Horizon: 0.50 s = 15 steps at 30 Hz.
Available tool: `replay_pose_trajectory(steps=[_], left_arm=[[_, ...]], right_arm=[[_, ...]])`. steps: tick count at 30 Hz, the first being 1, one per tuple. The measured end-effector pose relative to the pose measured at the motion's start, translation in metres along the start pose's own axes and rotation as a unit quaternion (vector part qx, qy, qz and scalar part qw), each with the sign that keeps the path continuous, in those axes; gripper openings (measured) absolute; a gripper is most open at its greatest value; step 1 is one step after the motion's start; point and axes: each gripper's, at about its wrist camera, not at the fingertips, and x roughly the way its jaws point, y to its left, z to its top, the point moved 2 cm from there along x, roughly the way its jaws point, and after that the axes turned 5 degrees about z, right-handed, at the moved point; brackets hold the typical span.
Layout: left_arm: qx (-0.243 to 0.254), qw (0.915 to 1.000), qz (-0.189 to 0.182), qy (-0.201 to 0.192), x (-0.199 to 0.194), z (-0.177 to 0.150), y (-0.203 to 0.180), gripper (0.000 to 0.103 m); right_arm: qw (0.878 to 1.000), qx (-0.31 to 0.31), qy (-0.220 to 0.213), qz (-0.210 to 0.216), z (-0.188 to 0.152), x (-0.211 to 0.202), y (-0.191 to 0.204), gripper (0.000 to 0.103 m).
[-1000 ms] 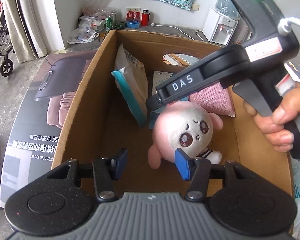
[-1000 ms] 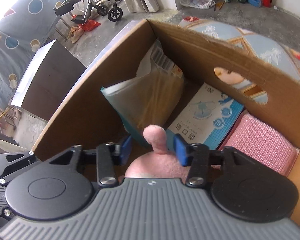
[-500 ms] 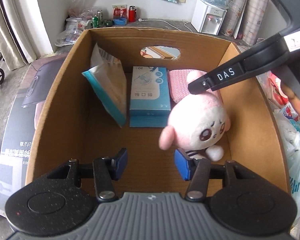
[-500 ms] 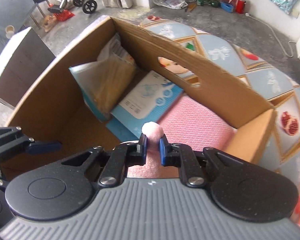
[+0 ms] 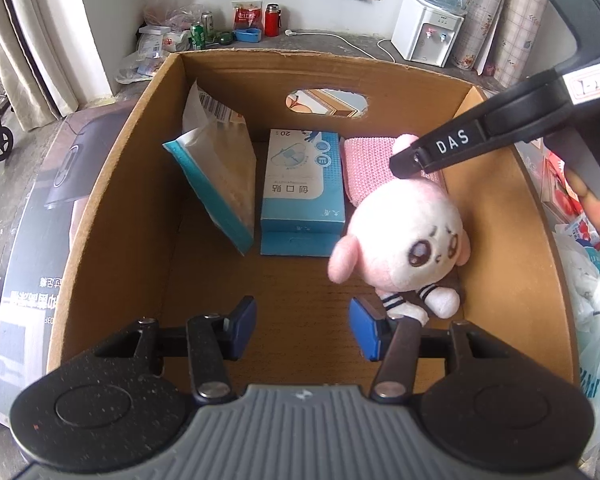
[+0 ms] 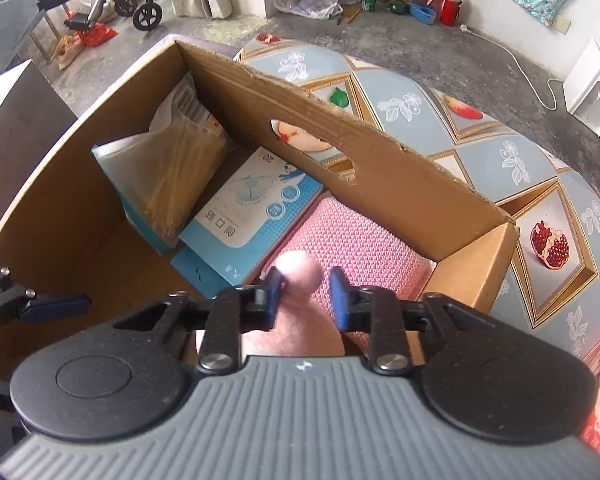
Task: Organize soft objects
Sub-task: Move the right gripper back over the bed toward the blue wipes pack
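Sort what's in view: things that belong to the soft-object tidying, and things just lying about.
Job: pink plush toy; cardboard box; pink knitted cloth; right gripper, open around the toy's ear.

Lying about: water dispenser; red flask; green can.

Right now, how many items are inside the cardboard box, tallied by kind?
Plush toy: 1
Pink knitted cloth: 1
Blue and white carton: 1
Clear bag with teal edge: 1
Total: 4, all in the cardboard box
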Motion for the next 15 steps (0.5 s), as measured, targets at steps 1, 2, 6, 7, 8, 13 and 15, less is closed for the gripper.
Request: replay_pose_trajectory(steps=[1,2,6,7,8,13,15], left_arm=[[0.001,1.0,0.001,-0.001,-0.002,-0.001,0.0,0.053],[0.002,1.0,0.001,-0.002,-0.004,-0.001,0.0,0.054],[0.001,0.9999,0.001,-0.015,-0.017,-0.004,0.001,0.055],[0.001,0.9998,0.0,-0.019,-0.021,-0.004,0.001,0.056],[0.001,0.9997,-0.001,-0.024,-0.026,-0.005,0.001,0.056],[0.005,0.9978,-0.016,-0.064,-0.06,-0.014,-0.005,0.062],[0.008,0.996,-0.024,-0.086,-0.077,-0.02,-0.009,0.067]], right_arm=[[1.0,0.001,-0.008,0.004,0.0,-0.003,0.0,0.043],[1.0,0.001,-0.016,0.007,0.0,-0.006,0.0,0.05],[0.999,-0.003,-0.051,0.013,-0.001,-0.027,0.002,0.053],[0.998,0.0,-0.06,0.017,-0.002,-0.034,0.001,0.053],[0.997,0.003,-0.07,0.022,-0.003,-0.042,0.0,0.053],[0.99,0.023,-0.135,0.044,-0.027,-0.094,-0.009,0.058],[0.984,0.033,-0.163,0.058,-0.044,-0.118,-0.016,0.069]])
